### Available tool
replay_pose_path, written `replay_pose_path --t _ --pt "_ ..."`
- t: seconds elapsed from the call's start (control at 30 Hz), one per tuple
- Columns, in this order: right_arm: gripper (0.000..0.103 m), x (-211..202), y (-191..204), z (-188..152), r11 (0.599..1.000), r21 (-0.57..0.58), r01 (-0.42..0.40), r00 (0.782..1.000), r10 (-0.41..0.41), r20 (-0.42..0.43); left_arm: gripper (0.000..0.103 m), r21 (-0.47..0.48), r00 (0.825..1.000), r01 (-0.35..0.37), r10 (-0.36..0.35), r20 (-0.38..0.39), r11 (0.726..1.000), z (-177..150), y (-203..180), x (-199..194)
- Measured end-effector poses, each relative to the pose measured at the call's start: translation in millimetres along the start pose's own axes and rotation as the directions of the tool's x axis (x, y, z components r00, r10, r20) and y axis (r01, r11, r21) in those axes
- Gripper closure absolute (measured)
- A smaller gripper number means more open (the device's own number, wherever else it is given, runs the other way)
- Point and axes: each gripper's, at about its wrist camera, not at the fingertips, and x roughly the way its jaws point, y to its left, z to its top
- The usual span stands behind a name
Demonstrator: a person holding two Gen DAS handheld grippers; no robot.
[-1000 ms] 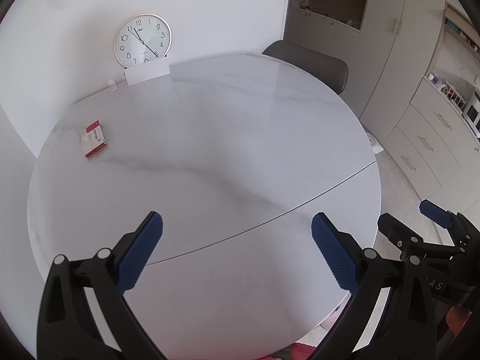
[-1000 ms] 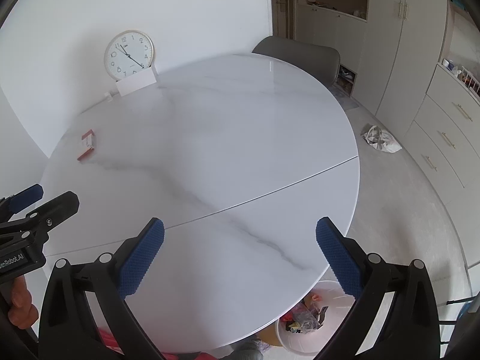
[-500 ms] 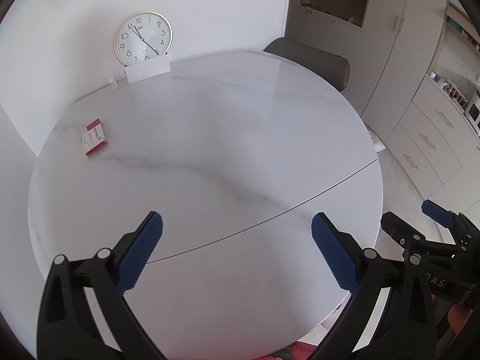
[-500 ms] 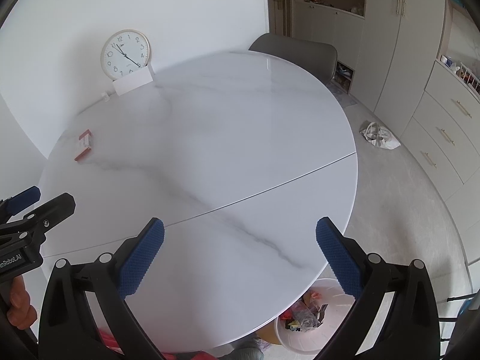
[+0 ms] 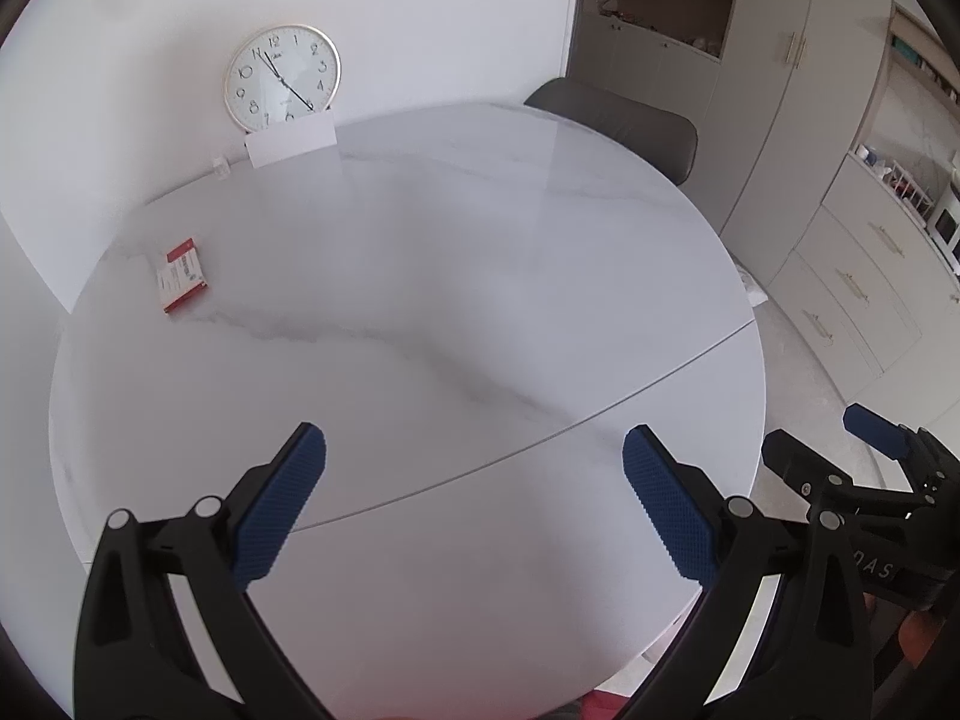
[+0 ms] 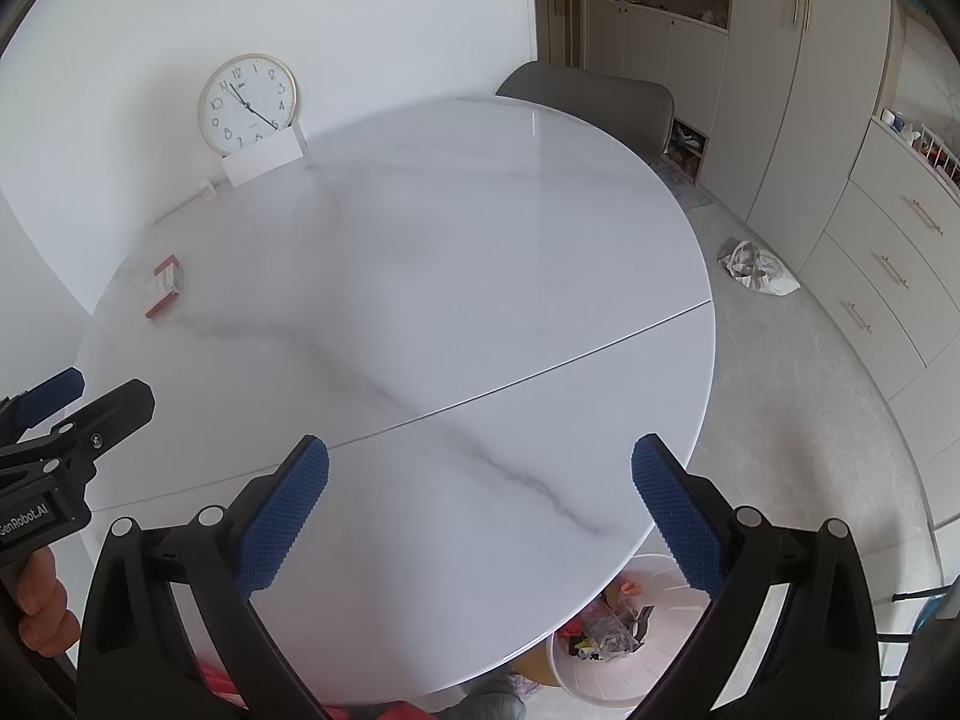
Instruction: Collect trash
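Note:
A small red and white box [image 5: 181, 276] lies on the far left of the round white marble table [image 5: 420, 276]; it also shows in the right wrist view [image 6: 162, 286]. A white bin [image 6: 606, 642] holding crumpled trash stands on the floor under the table's near right edge. My left gripper [image 5: 474, 504] is open and empty above the table's near edge. My right gripper [image 6: 480, 510] is open and empty, to the right of the left one, near the bin.
A clock [image 5: 282, 77] and a white card [image 5: 292, 144] stand at the table's back. A grey chair [image 5: 618, 120] is at the far side. A crumpled white bag [image 6: 759, 269] lies on the floor by the cabinets [image 6: 888, 264].
Both grippers have drifted slightly; the right view has lifted a little so more of the bin shows. Both stay open and empty.

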Motion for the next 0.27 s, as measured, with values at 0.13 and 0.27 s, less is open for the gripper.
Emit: replay_pose_path --t 0.13,0.27 --pt "0.003 1.4 -0.7 -1.4 1.0 -0.002 0.0 1.0 0.0 -0.002 0.008 -0.012 0.999 -0.003 0.003 -0.053 1.0 -0.9 0.6 7.7" --pt "0.003 3.4 -1.2 -4.1 1.0 -0.003 0.0 1.0 0.0 -0.006 0.008 -0.007 0.999 -0.019 0.018 -0.05 1.0 -1.9 0.9 8.9"
